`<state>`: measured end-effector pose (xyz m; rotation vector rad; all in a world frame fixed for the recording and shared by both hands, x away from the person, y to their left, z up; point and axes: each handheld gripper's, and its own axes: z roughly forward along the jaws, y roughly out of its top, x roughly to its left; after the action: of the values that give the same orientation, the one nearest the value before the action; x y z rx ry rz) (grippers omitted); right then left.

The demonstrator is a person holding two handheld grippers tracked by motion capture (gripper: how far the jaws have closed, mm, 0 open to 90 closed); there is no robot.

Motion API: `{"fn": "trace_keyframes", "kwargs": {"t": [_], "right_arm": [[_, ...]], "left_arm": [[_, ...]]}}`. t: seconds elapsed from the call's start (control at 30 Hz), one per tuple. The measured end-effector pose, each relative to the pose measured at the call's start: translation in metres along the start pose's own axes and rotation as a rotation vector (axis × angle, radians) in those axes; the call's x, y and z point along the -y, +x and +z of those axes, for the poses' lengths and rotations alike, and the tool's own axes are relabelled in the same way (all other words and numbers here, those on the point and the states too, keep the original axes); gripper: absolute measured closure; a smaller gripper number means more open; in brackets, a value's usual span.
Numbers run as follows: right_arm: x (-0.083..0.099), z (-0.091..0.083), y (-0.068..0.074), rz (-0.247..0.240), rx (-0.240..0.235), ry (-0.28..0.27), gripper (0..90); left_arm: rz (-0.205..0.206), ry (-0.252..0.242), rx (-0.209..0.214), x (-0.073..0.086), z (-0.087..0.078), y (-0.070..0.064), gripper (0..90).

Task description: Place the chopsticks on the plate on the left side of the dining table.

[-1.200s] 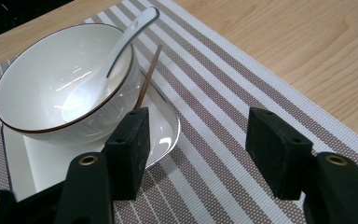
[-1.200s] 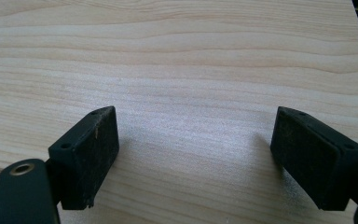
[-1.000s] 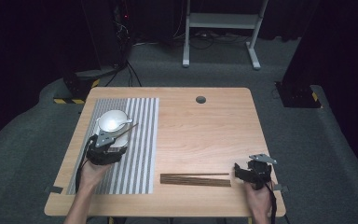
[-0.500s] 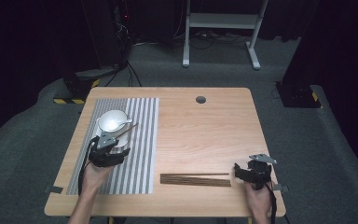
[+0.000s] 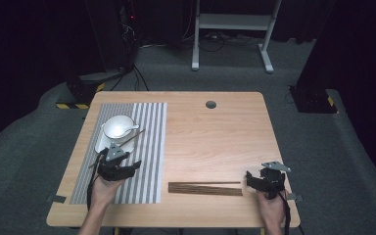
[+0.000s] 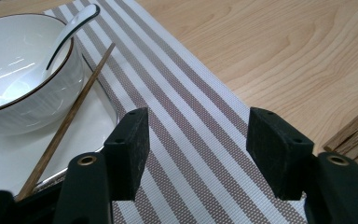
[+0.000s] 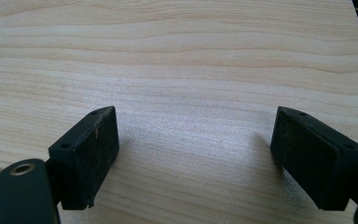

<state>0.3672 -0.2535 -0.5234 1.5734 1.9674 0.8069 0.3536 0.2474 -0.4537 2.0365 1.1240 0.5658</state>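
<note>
Now 1 chopstick leans on plate; left claw withdrawn.

Glossy ceramic bowl, woven placemat

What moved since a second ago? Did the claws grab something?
The left claw backed away from the bowl toward the person, jaws open and empty. A single chopstick now leans on the plate beside the bowl, seemingly just let go. The right claw stayed put, open, beside the chopstick pile. Bowl, spoon and placemat stayed.
</note>
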Motion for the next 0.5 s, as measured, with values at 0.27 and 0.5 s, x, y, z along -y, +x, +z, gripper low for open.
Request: {"fn": "trace_keyframes", "kwargs": {"t": [0.27,0.5], "right_arm": [[0.0000,0.0000,0.0000,0.000,0.000,0.000,14.7],[0.0000,0.0000,0.0000,-0.005,-0.004,0.000,14.7]], "left_arm": [[-0.010,-0.009,0.002,0.0013,0.0027,-0.0017,39.2],[-0.004,-0.021,0.013,0.0011,0.0045,-0.0099,39.2]]}}
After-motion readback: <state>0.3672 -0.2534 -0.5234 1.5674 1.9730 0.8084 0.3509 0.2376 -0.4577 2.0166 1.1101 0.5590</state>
